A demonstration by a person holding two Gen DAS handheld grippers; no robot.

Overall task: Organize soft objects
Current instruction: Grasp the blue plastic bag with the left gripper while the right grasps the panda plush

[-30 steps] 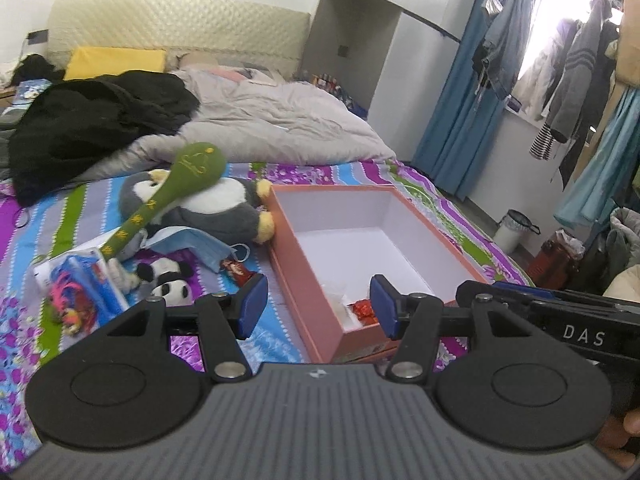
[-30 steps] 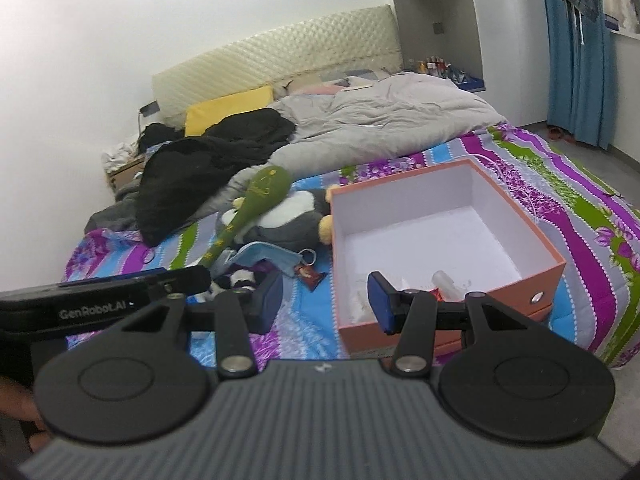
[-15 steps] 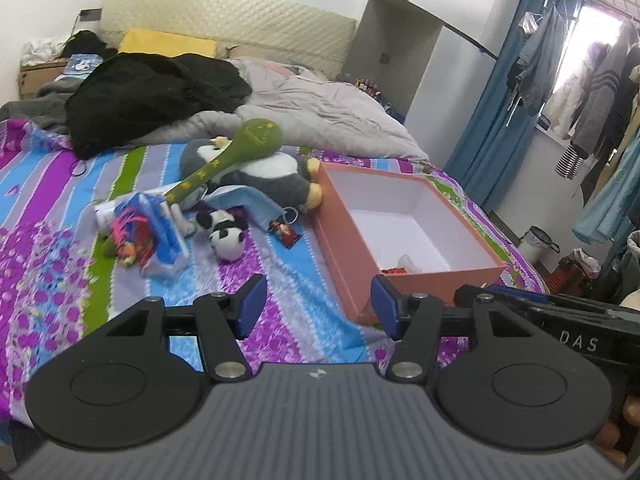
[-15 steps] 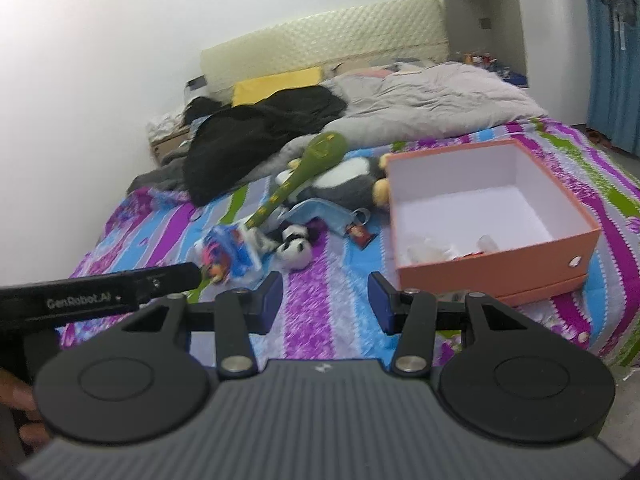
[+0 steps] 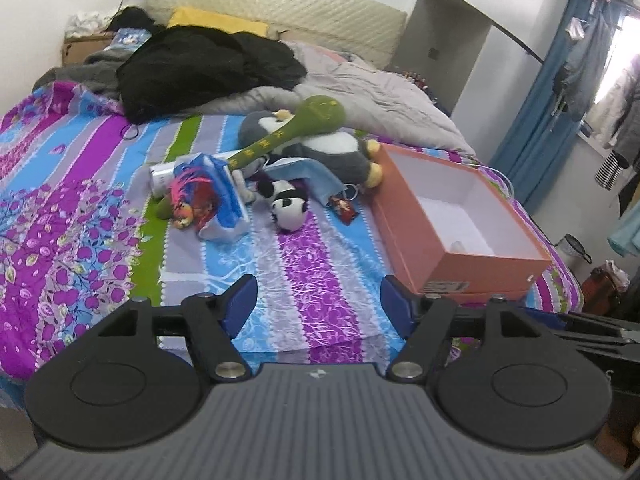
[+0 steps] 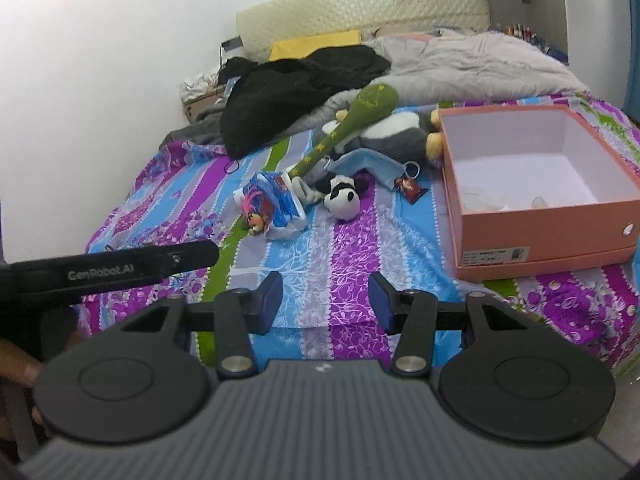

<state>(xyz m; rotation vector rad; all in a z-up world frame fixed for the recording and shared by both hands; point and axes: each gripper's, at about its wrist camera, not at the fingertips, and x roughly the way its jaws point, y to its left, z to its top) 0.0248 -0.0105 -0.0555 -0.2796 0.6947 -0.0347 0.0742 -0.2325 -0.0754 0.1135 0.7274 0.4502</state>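
Note:
Soft toys lie in a heap on the striped bedspread: a small panda plush, a grey penguin plush, a green plush club, a pink-haired doll on a blue bag, and a blue face mask. An open orange box stands to their right. My left gripper and right gripper are both open and empty, held near the bed's front edge, well short of the toys.
A black coat and a grey duvet lie at the back of the bed. Blue curtains and hanging clothes stand at the right. A small red card lies beside the box.
Both grippers have pulled back from the box and swung left, so the toys and more of the bed come into view. Both stay open.

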